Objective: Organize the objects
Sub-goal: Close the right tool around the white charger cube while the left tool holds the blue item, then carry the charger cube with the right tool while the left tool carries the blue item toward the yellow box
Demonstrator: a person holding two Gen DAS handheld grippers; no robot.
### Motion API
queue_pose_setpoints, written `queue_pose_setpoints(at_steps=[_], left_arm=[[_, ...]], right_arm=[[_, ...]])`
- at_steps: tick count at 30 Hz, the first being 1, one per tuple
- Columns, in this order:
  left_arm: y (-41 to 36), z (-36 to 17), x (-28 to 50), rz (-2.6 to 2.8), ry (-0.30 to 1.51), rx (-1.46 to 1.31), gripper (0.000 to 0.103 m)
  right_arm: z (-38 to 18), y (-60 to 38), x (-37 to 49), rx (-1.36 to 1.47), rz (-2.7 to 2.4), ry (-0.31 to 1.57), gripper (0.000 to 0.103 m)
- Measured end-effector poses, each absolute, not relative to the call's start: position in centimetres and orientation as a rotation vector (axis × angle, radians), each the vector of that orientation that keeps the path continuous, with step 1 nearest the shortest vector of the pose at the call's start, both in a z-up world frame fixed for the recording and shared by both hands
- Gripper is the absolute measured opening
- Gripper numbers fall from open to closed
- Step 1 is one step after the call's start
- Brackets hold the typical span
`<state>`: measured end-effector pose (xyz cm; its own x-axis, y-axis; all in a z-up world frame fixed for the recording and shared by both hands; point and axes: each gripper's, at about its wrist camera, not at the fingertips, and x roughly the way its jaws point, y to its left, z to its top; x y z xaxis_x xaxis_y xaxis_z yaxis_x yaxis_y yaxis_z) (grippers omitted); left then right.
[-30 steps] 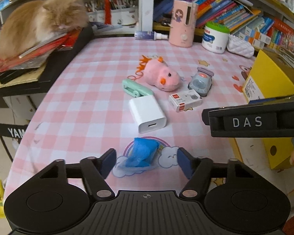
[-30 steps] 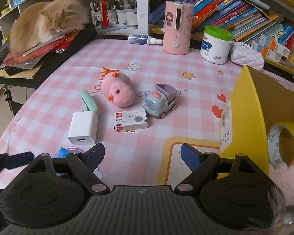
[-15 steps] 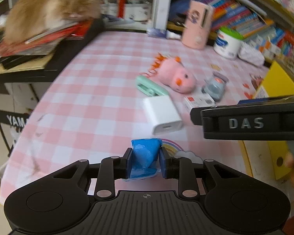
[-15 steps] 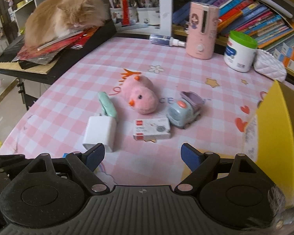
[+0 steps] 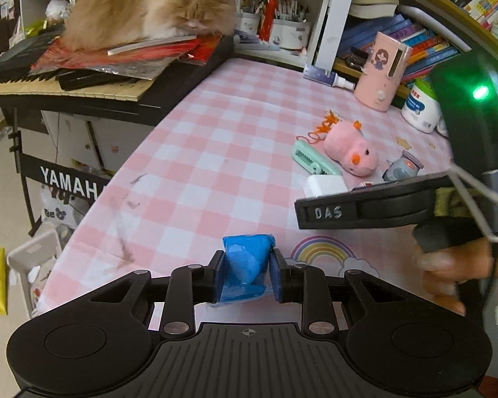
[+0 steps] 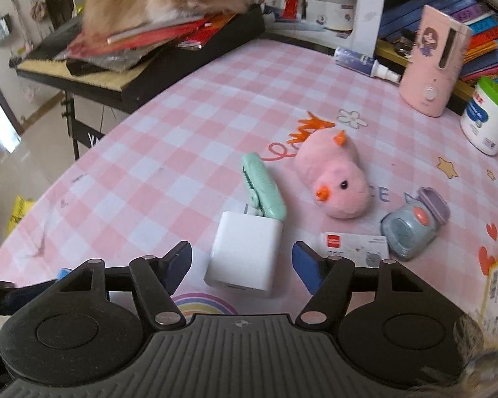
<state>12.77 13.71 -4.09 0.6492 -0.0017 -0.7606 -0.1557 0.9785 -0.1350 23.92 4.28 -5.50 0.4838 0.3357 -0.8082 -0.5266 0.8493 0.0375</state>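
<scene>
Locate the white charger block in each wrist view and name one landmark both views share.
Left wrist: white charger block, right of centre, partly hidden behind the right gripper's black finger.
Right wrist: bottom centre, between the right gripper's closing, untouching jaws.
Shared landmark: pink plush toy.

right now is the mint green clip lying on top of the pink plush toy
No, the mint green clip lies flat on the tablecloth beside the pink plush toy, near the white charger.

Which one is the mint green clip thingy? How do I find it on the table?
Look at the pink checked tablecloth and find the fluffy pink chick toy in the middle. The green clip lies flat just left of it, one end touching the white charger block. It's the only long, thin, mint-coloured thing there, with little teeth along one edge.
</scene>
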Motion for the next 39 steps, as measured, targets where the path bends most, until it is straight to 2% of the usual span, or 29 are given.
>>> queue_pose_setpoints(at_steps=[1,2,3,9,26,39], left_arm=[[13.8,-4.0,12.7,0.086,0.858,-0.195,0.026],[13.8,-3.9,12.7,0.084,0.856,-0.195,0.026],[13.8,-3.8,12.6,0.081,0.854,-0.195,0.026],[14.0,-3.0,12.3,0.054,0.833,-0.211,0.026],[12.3,-0.4,9.4,-0.13,0.756,-0.218,0.026],[11.3,-1.2,5.4,-0.236,0.78,-0.177,0.025]], right_arm=[[-5.8,4.4,24.0,-0.234,0.527,0.933,0.06],[-6.1,4.5,24.1,-0.239,0.523,0.942,0.052],[-6.3,4.5,24.2,-0.242,0.522,0.951,0.049],[-6.1,4.1,23.8,-0.24,0.543,0.943,0.041],[-0.4,-3.1,16.7,-0.069,0.478,0.919,0.041],[-0.6,-5.3,10.4,-0.028,0.359,0.916,0.041]])
